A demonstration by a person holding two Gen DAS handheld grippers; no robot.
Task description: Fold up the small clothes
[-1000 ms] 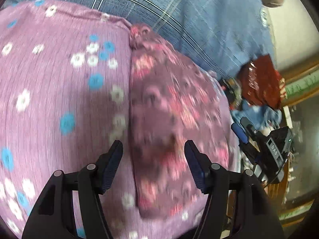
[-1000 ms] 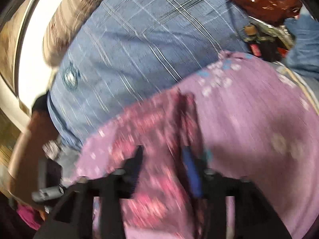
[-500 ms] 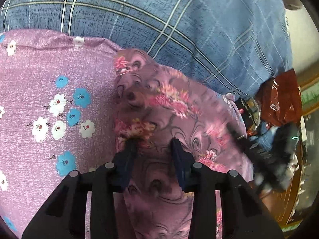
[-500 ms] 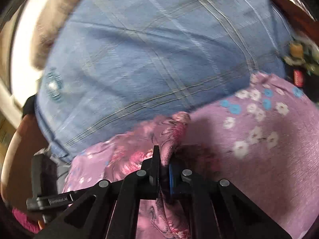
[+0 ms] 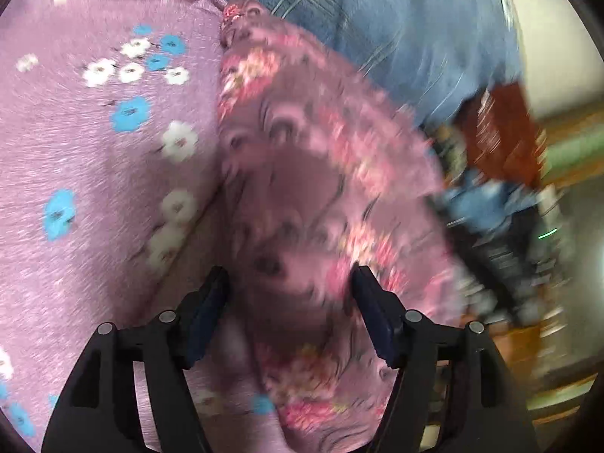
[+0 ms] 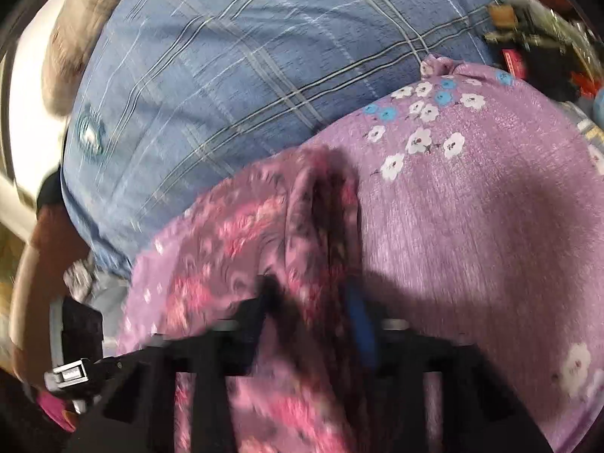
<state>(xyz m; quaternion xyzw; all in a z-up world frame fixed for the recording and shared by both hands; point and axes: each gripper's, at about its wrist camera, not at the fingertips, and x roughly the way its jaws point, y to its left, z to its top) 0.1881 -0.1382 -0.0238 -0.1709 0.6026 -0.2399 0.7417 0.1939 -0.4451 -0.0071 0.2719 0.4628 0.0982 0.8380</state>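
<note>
Item, small floral garment (image 5: pixel 321 196): lies folded on the lilac flowered sheet (image 5: pixel 94 151), near its edge by the blue checked cover (image 6: pixel 245 75); my left gripper (image 5: pixel 288 302) over it, fingers opening, spread and clear of the cloth, I judge to release; my right gripper (image 6: pixel 313 313) likewise opening, a raised fold between its fingers, grip uncertain through blur.

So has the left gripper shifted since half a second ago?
Yes. The left gripper has pulled back from the blue plaid cover, jaws opening over the dark floral cloth.
</note>
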